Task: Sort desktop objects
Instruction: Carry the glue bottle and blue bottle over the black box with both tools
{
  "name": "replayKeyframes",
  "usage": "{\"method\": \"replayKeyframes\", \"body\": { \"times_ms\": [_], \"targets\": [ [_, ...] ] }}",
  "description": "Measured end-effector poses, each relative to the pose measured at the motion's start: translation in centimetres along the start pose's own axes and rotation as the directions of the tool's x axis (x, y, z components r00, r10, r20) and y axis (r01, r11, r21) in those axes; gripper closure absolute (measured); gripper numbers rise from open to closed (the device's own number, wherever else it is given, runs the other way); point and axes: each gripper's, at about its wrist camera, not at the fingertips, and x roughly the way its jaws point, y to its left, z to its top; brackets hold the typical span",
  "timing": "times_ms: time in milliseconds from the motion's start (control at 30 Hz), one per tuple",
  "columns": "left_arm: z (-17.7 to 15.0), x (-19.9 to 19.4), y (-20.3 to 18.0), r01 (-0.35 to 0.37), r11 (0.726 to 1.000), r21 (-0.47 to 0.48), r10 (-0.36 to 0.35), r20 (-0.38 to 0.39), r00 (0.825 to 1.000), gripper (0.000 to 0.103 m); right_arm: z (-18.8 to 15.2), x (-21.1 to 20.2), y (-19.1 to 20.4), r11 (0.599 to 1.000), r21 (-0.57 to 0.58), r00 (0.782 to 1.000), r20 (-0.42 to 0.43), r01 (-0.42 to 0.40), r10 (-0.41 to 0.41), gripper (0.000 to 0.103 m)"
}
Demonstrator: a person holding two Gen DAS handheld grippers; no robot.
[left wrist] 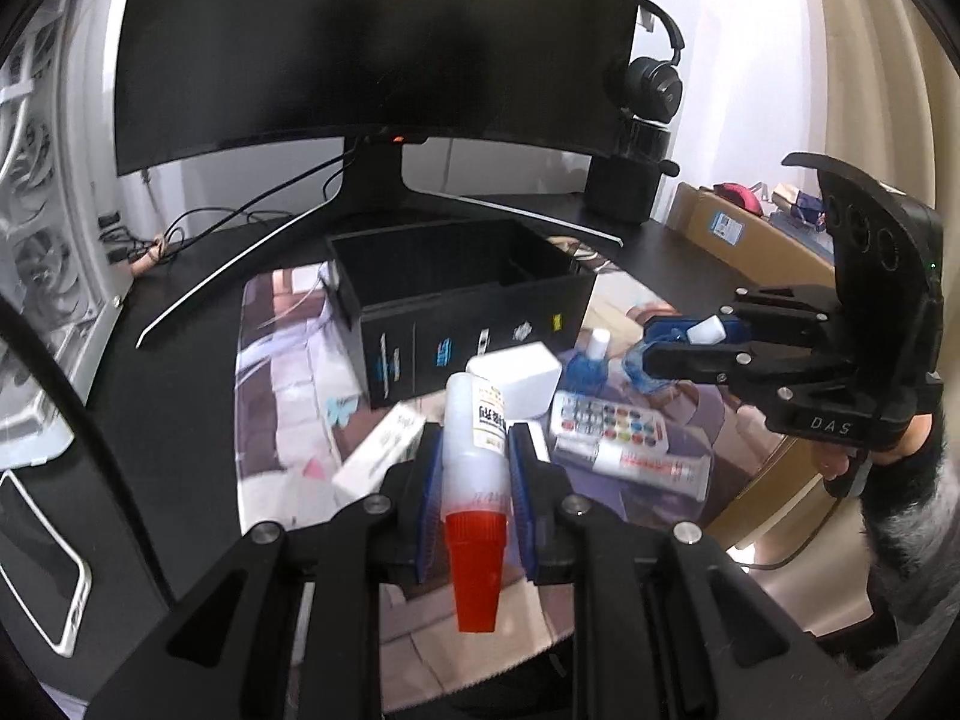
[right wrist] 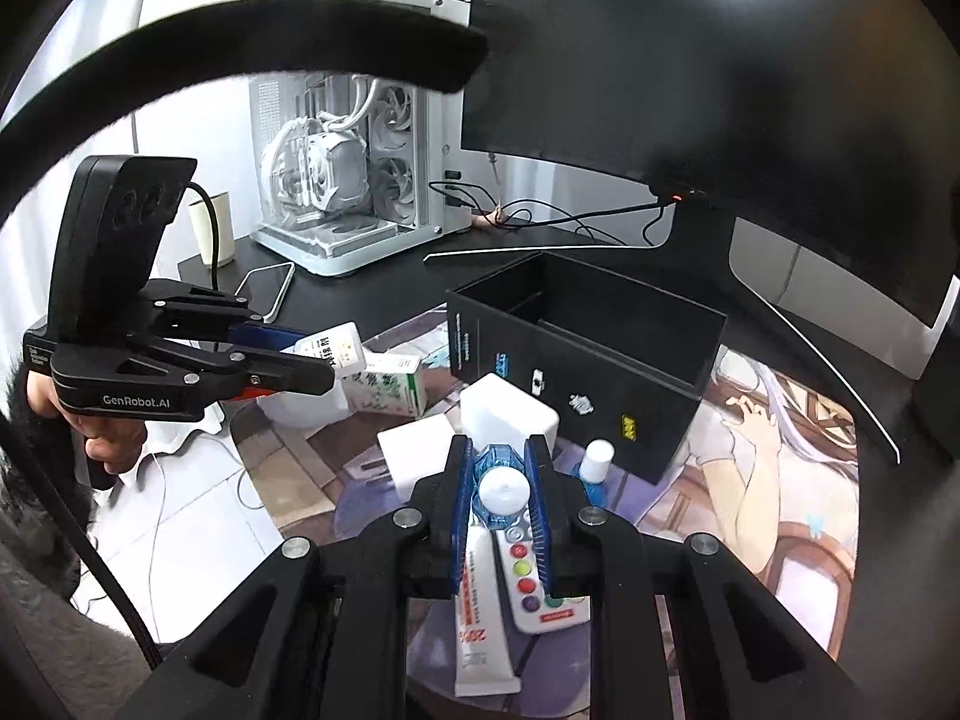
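My left gripper (left wrist: 477,450) is shut on a white bottle with a red cap (left wrist: 474,480), held above the desk mat; it also shows in the right wrist view (right wrist: 330,351). My right gripper (right wrist: 501,468) is shut on a blue bottle with a white cap (right wrist: 501,489), also visible in the left wrist view (left wrist: 690,336). An open black box (left wrist: 462,300) (right wrist: 600,354) stands on the mat behind them. A second blue bottle (left wrist: 591,360) (right wrist: 594,468), a white block (left wrist: 516,378) (right wrist: 510,414), a remote with coloured buttons (left wrist: 609,423) (right wrist: 531,576) and a white tube (left wrist: 648,468) (right wrist: 480,612) lie on the mat.
A curved monitor (left wrist: 372,42) stands behind the box on a black desk (left wrist: 180,360). A white carton (right wrist: 384,390) lies left of the block. A phone (right wrist: 267,288), a white PC case (right wrist: 354,180) and cables are at the left. Headphones (left wrist: 648,78) hang at the right.
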Motion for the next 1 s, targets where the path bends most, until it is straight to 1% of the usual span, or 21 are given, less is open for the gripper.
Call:
{"method": "replayKeyframes", "body": {
  "times_ms": [300, 467, 700, 1000],
  "targets": [
    [4.3, 1.5, 0.4, 0.026, 0.999, 0.022, -0.026, 0.025, 0.999, 0.084, 2.6, 0.2, -2.3, 1.000, 0.017, 1.000, 0.004, 0.006, -0.006, 0.086],
    [6.1, 2.7, 0.7, 0.031, 0.999, 0.025, -0.032, 0.035, 0.999, 0.084, 4.1, 0.6, -3.4, 0.999, 0.019, 0.999, 0.013, 0.031, -0.031, 0.085],
    [8.7, 4.5, 2.0, 0.033, 0.999, 0.005, -0.033, 0.048, 0.998, 0.084, 5.9, 2.6, -4.9, 0.999, 0.023, 0.999, -0.002, 0.045, -0.045, 0.086],
    [11.0, 7.1, 3.6, 0.016, 1.000, -0.002, -0.016, 0.033, 0.999, 0.084, 7.7, 5.9, -7.0, 0.999, 0.038, 0.999, -0.038, 0.037, -0.036, 0.086]
  ]
}}
